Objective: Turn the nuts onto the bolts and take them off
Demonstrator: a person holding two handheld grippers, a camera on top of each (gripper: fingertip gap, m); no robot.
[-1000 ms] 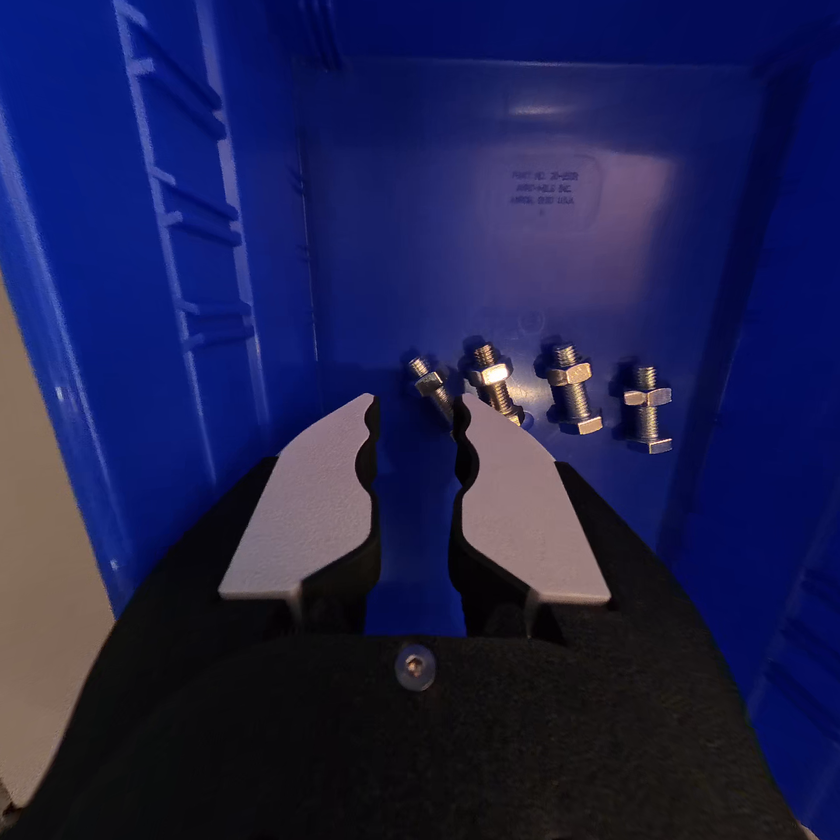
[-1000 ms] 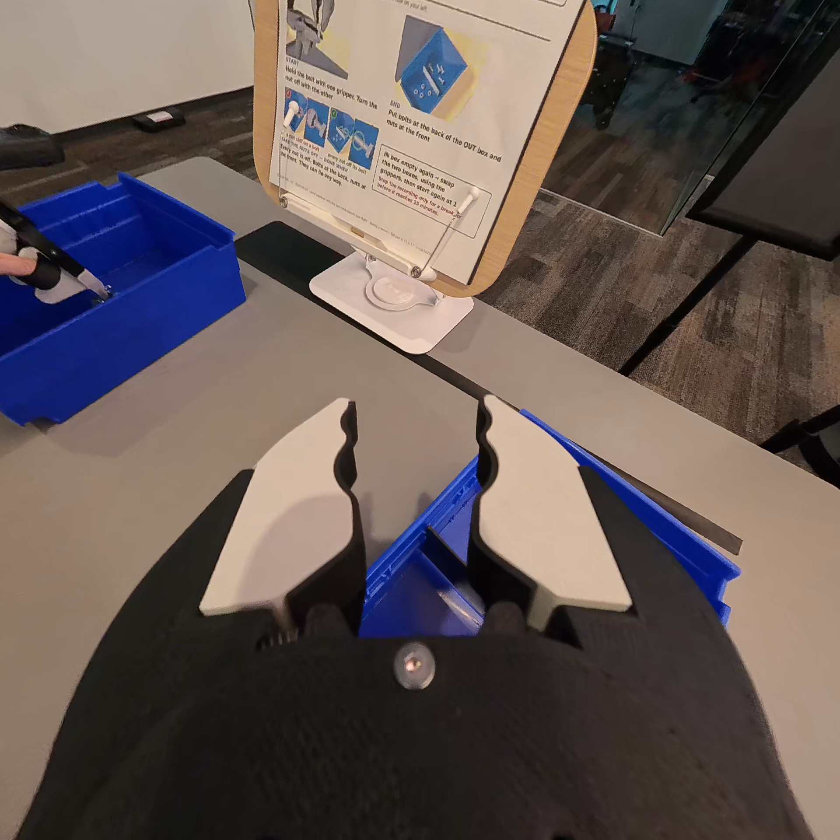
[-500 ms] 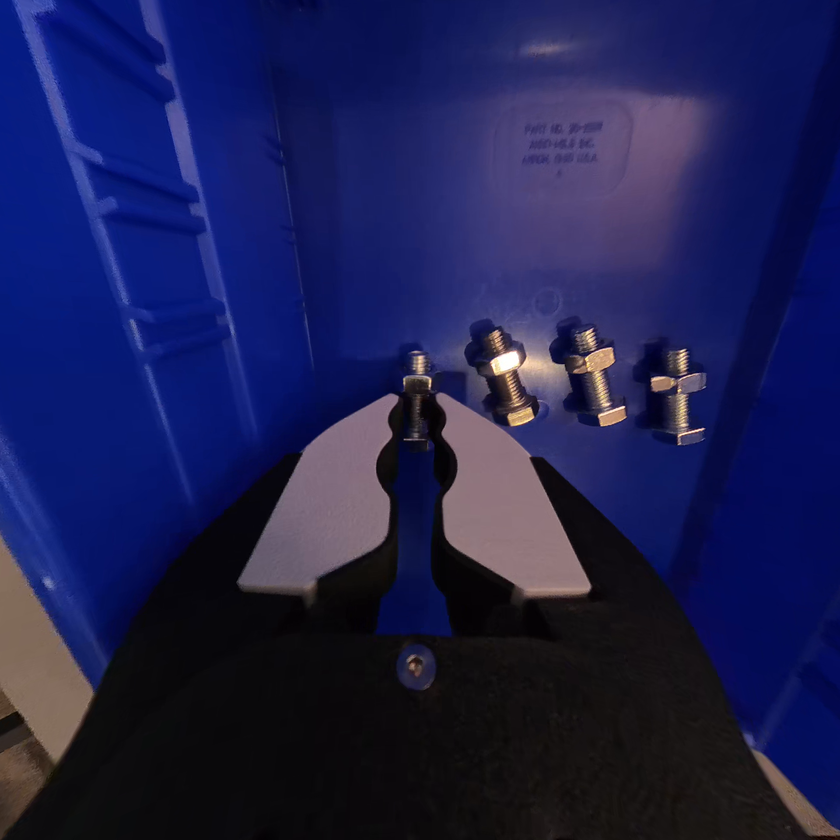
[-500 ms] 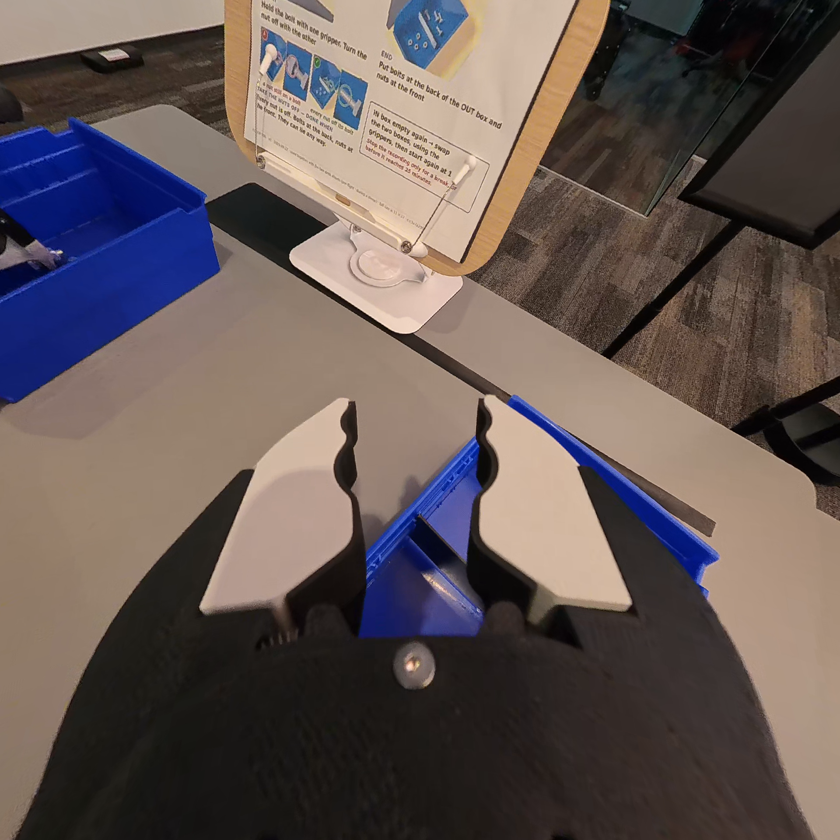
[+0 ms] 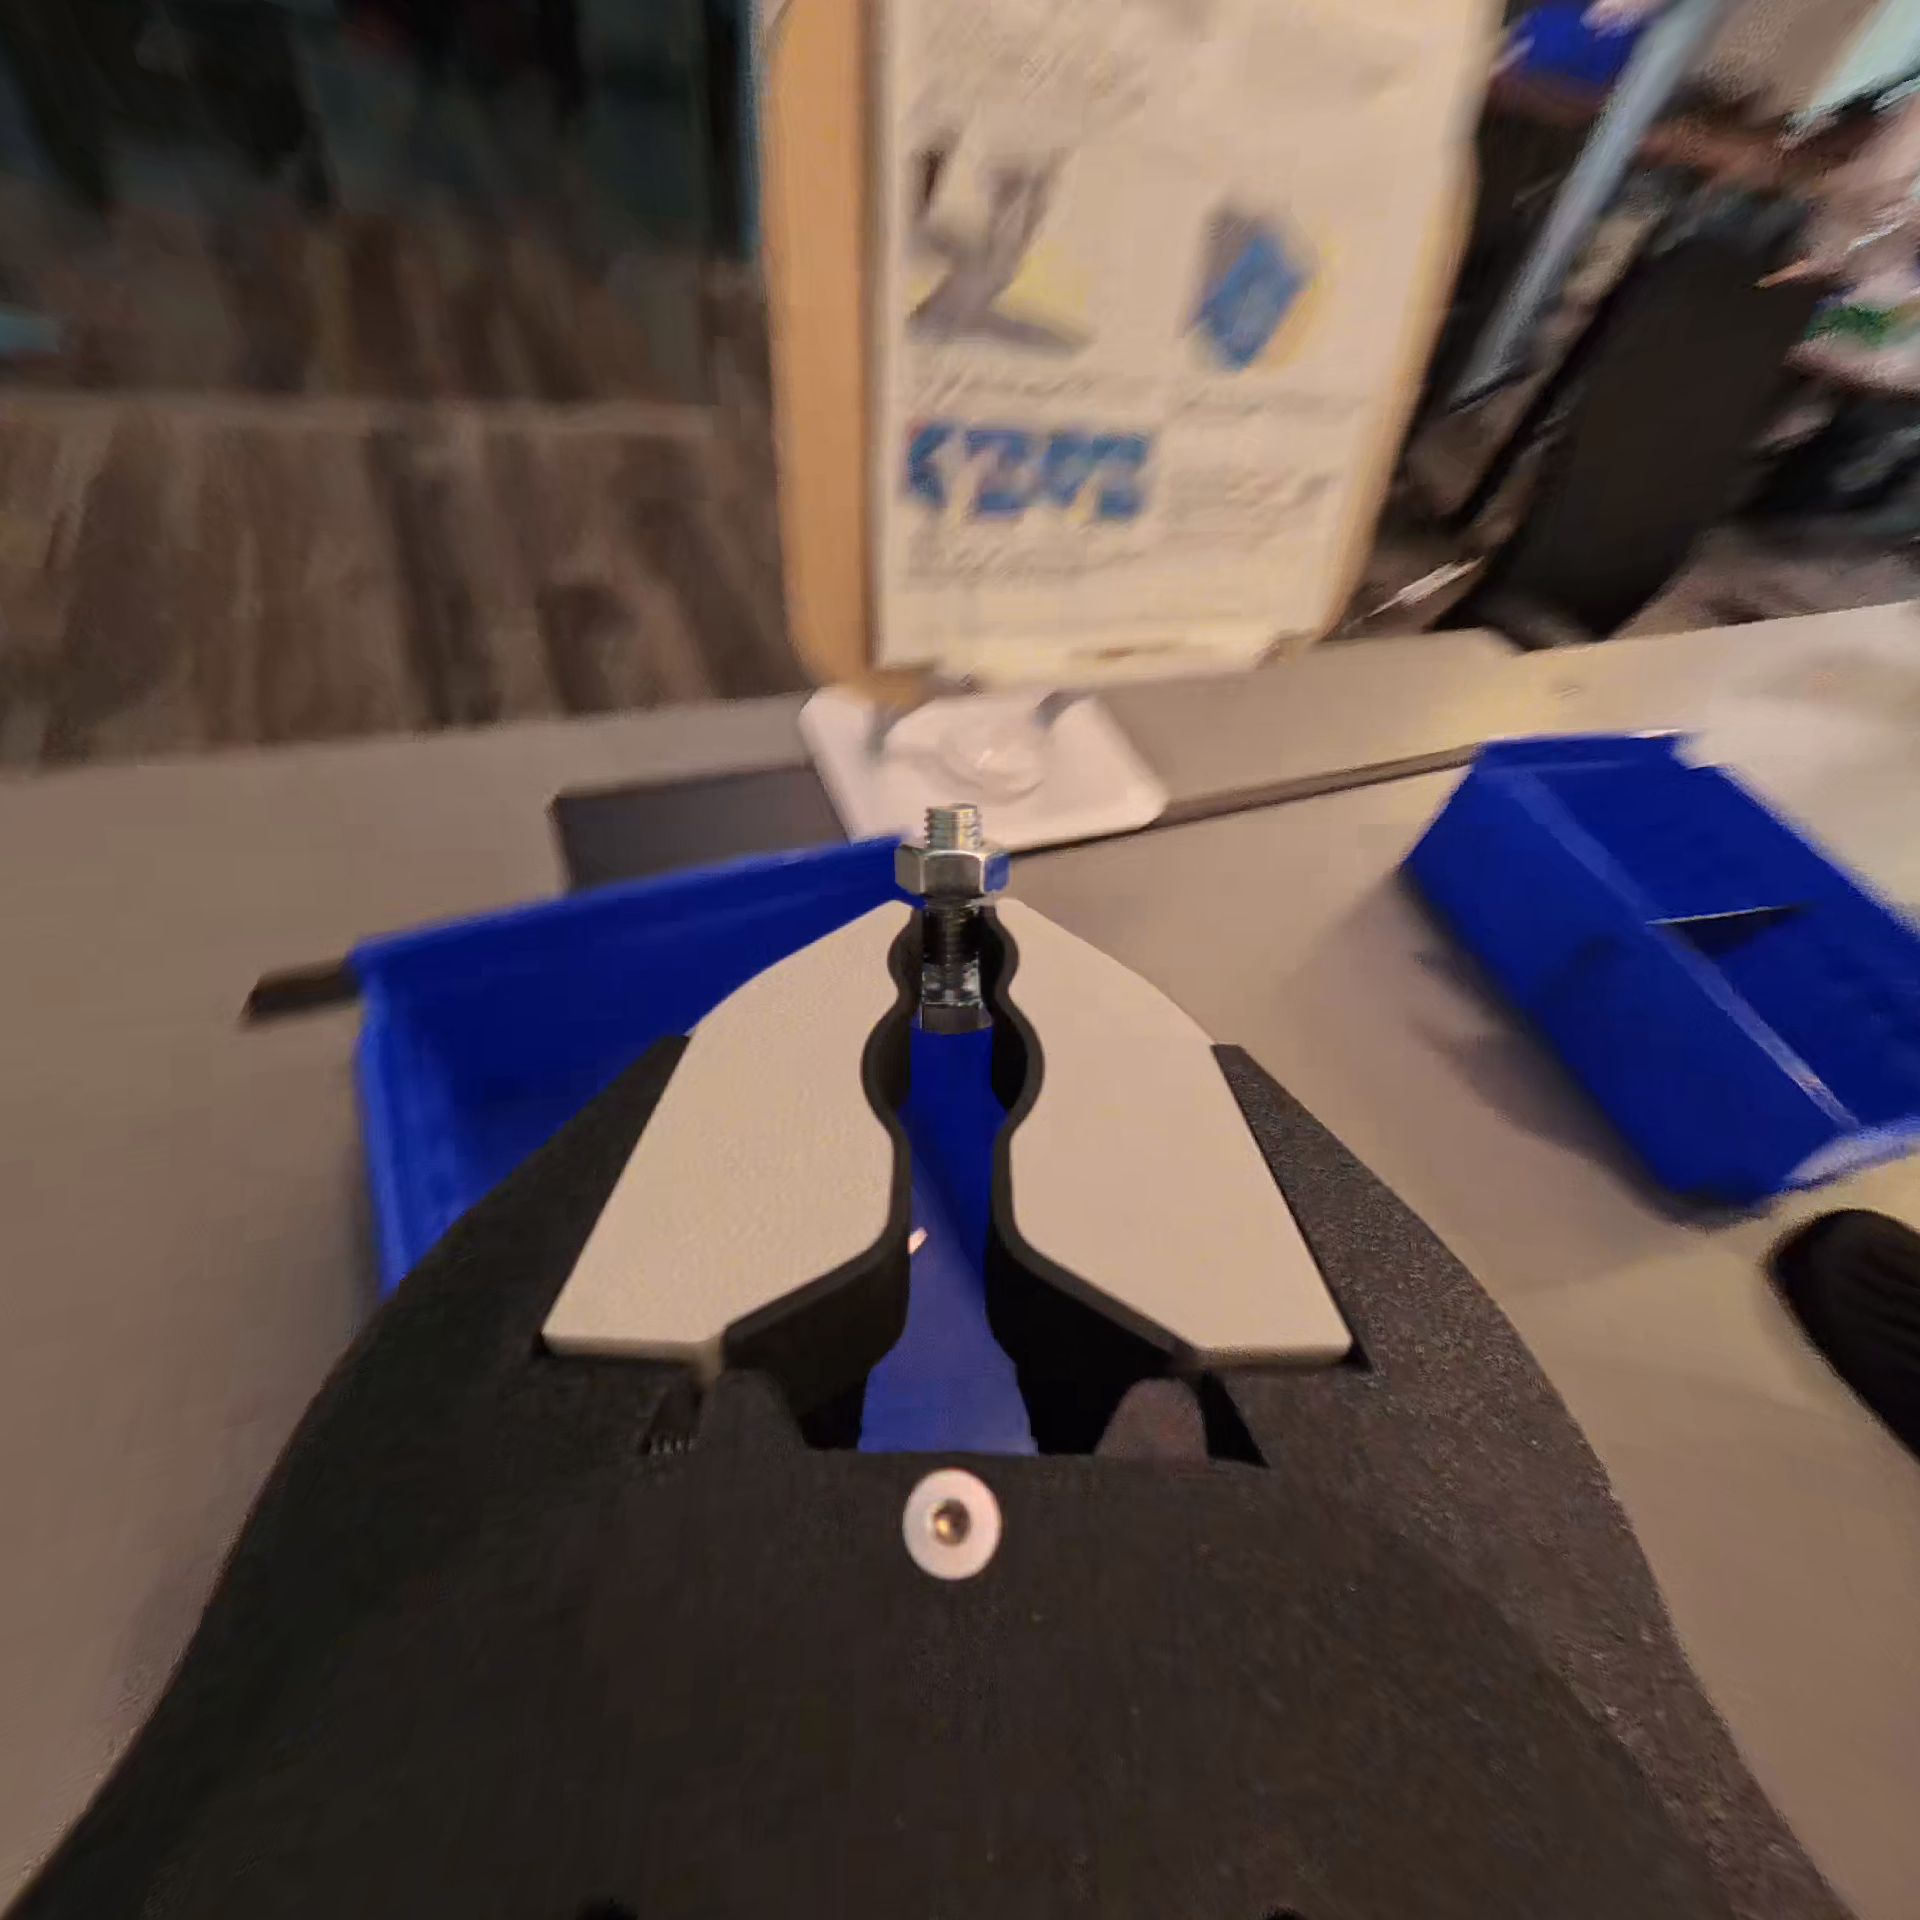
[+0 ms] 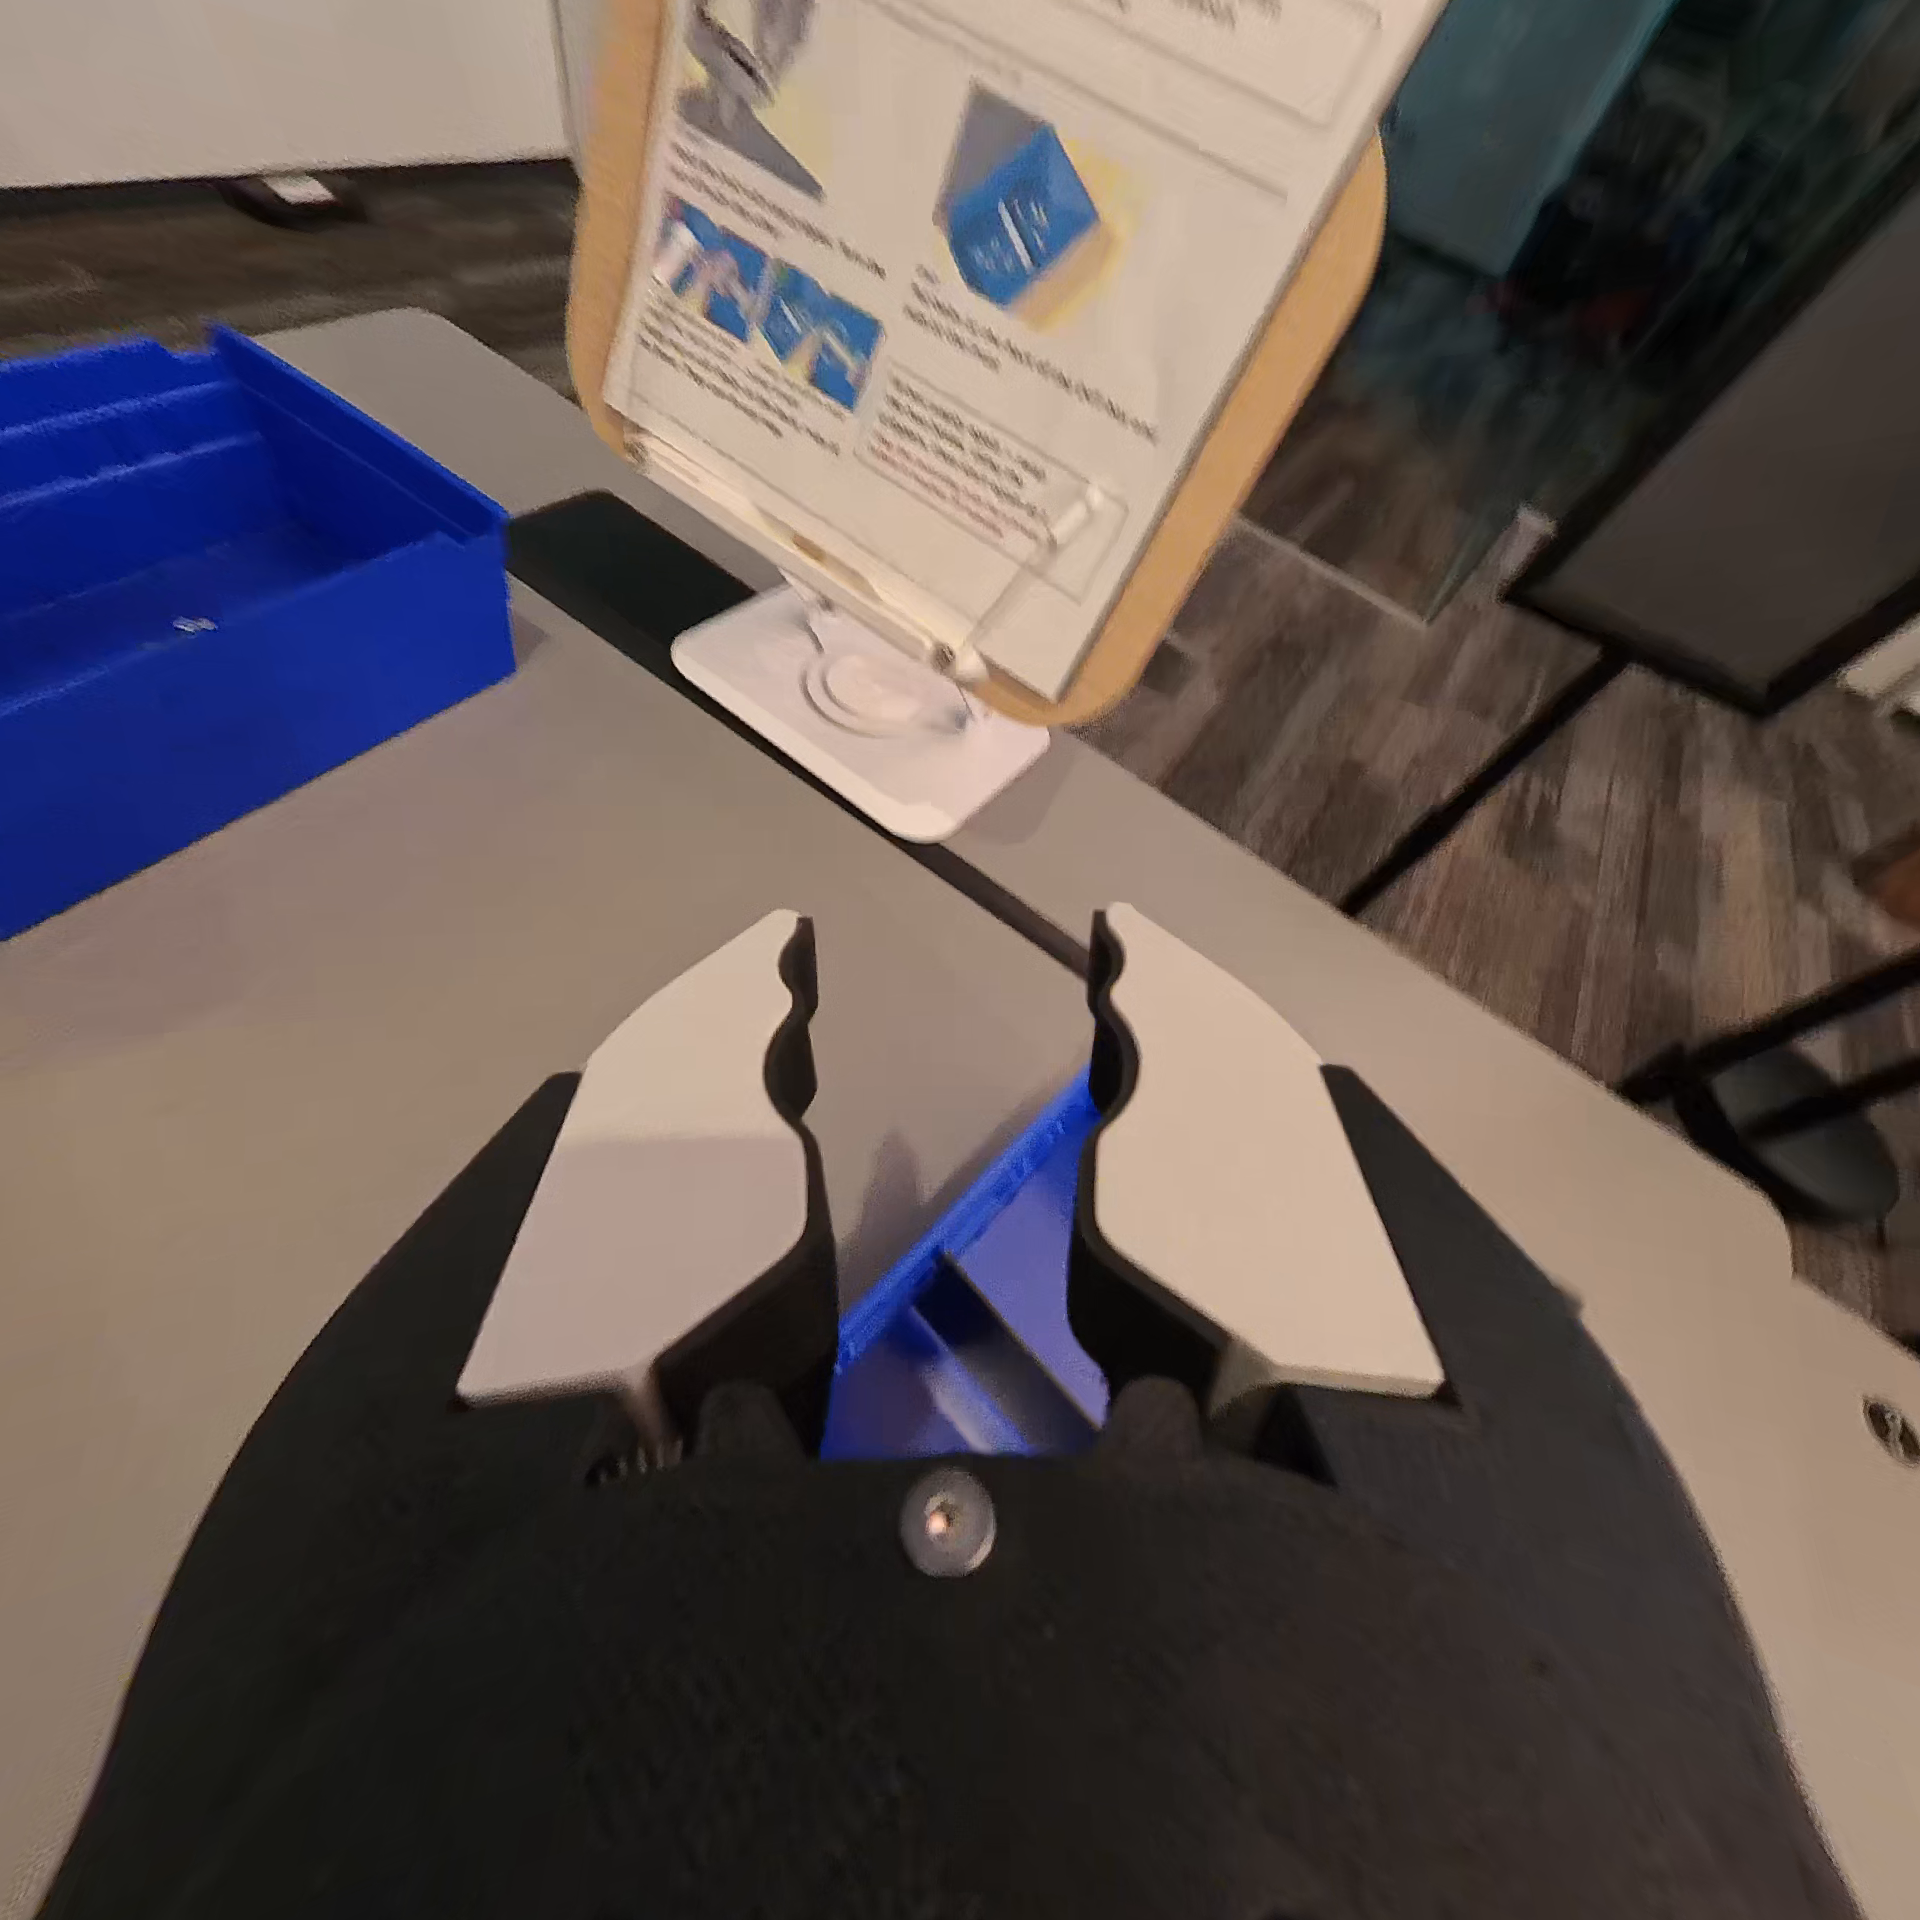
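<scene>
Gripping a bolt [image 5: 950, 935] near its head, our left gripper [image 5: 951, 914] has its two pale fingers [image 5: 769, 1143] drawn narrow around the threaded shank, so that the bolt stands upright out of the tips with a hex nut [image 5: 951, 871] threaded on just above them and a short stub of thread showing over the nut. We see this bolt held above the near blue bin [image 5: 582, 977], whose rim runs from nine o'clock toward the centre of the left wrist view; a second blue bin [image 5: 1621, 935] sits on the grey table [image 5: 156, 1039] at three o'clock, well apart. At twelve o'clock stands an instruction sheet on a wooden board [image 5: 1122, 343] with a white base, all motion-blurred. Our right gripper [image 6: 948, 925] holds nothing, its fingers [image 6: 665, 1164] spread wide over the table and over the corner of a blue bin with dividers [image 6: 966, 1340] seen between them at six o'clock. In that view another blue bin [image 6: 239, 582] lies at ten o'clock, and something small and silvery on its floor is too small for us to identify.
</scene>
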